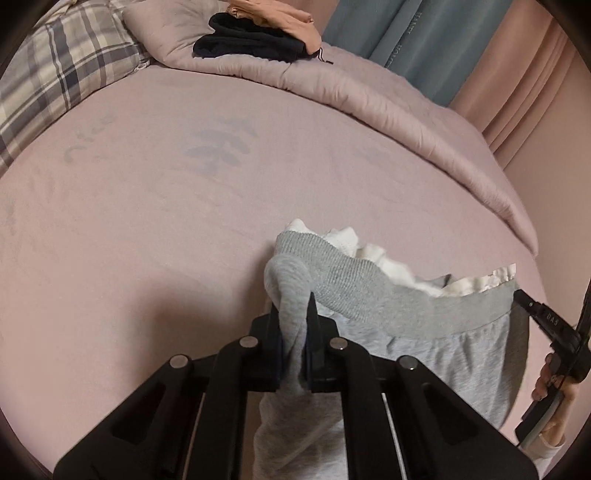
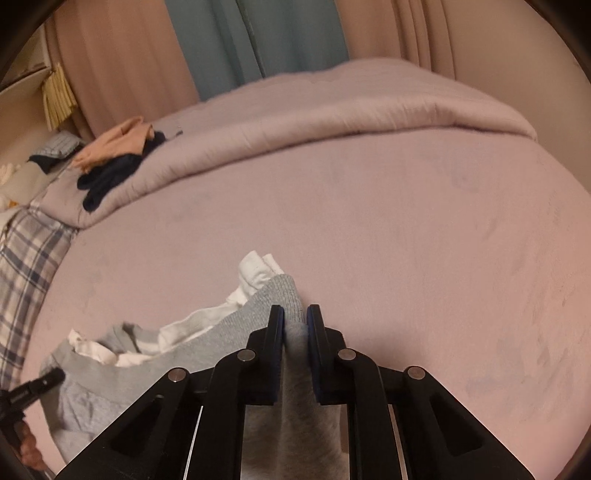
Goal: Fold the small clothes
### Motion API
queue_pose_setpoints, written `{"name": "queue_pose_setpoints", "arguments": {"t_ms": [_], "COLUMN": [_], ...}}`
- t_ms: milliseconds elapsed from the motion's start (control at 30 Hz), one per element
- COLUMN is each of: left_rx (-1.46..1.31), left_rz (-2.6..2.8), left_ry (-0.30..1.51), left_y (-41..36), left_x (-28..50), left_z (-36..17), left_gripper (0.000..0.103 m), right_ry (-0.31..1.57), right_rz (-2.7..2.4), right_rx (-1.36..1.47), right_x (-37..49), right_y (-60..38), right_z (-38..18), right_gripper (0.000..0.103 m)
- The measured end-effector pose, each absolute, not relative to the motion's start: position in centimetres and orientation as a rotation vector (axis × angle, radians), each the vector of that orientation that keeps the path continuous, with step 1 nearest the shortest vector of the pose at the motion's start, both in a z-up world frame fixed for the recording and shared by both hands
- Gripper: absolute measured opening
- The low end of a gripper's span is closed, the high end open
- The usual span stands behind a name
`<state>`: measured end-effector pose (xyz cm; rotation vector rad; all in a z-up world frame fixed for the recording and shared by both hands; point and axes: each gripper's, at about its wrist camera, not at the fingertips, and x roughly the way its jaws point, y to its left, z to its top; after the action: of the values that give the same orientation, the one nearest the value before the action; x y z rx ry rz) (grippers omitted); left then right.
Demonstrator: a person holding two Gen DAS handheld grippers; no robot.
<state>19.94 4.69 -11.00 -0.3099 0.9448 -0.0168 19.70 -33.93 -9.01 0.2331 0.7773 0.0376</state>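
Where pink sheet [image 1: 147, 221] spreads, folded quilt [image 1: 369, 96] meets curtains [image 1: 388, 26].

Two grippers [image 1: 293, 314] [image 2: 295, 321], one grey garment [image 1: 369, 291] with white lining, one dark garment [image 1: 251, 40], one peach garment [image 1: 280, 14], one plaid pillow [image 1: 62, 70], one pink quilt [image 1: 369, 92], one teal curtain [image 1: 399, 33].

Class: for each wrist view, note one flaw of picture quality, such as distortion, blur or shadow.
Left wrist view: the fisheye bows the bed into a dome, and a dark shadow lies left of the left gripper. Right wrist view: softer, with the grey garment slightly blurred and dark corners.
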Motion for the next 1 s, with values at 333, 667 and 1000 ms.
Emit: {"name": "queue_pose_setpoints", "arguments": {"t_ms": [333,667,1000], "left_rx": [-0.296,-0.283,-0.351], "left_rz": [0.068,0.116,0.102], "left_ry": [1.073,1.037,1.066], "left_y": [5.8,6.2,6.7], "left_x": [21.6,20.9,19.8], "left_z": [-16.0,-16.7,-15.6], "left_gripper": [0.03,0.049,0.054], "right_ry": [0.971,0.967,0.967], "right_rz": [-0.07,-0.078,-0.11], "right_rx": [0.171,0.188,0.156], "right_x": [23.5,24.1,22.8], "right_y": [-33.4,-33.9,-32.7], "right_z": [-15.5,-16.1,-15.6], "right_gripper": [0.014,0.016,0.017]}}
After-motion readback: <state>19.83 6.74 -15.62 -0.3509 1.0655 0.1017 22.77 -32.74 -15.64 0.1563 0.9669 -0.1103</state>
